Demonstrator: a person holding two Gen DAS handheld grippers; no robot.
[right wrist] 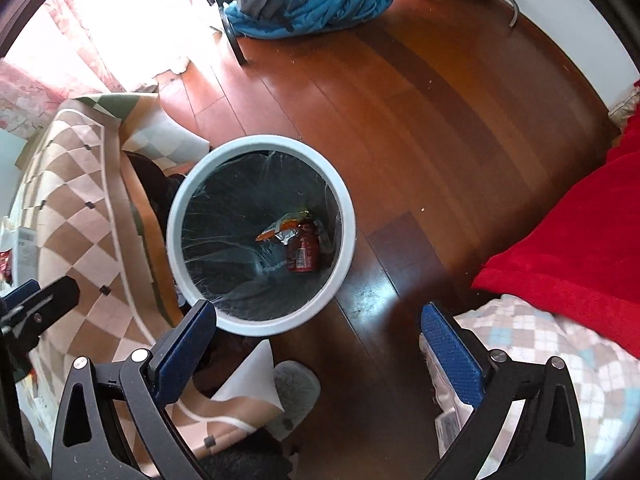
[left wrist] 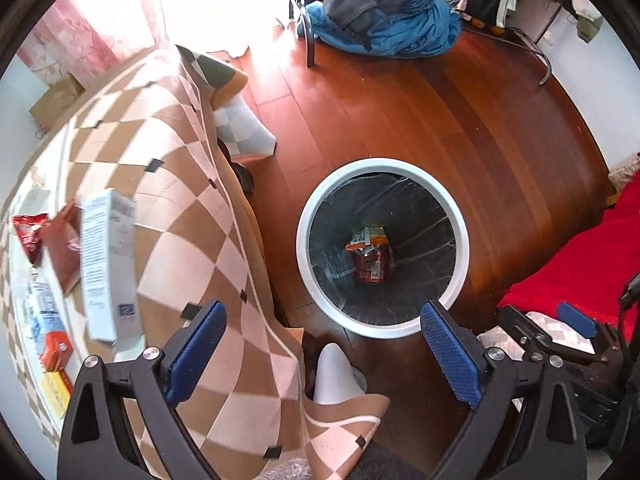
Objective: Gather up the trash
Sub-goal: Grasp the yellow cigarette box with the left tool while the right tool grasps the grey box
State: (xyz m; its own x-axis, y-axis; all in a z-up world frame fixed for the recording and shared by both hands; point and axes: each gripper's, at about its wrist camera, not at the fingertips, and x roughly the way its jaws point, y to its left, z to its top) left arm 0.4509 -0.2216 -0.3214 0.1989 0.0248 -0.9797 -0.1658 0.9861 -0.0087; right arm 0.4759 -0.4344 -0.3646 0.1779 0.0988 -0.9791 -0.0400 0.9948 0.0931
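Both tools, left (left wrist: 322, 354) and right (right wrist: 318, 354), hang released and empty over the wooden floor (right wrist: 420, 120) beside the white bin (right wrist: 176, 240); boxes (left wrist: 110, 264) litter the checked-cloth bench (left wrist: 180, 208).

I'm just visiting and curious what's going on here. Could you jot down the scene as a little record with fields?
Bin: round white-rimmed waste bin with black liner, standing on the reddish wooden floor
Inside bin: red drink can and crumpled orange snack wrapper
Left gripper: open, empty
Right gripper: open, empty
Still on the checked tablecloth: white printed carton, red packets
Nearby: red blanket, blue bedding heap
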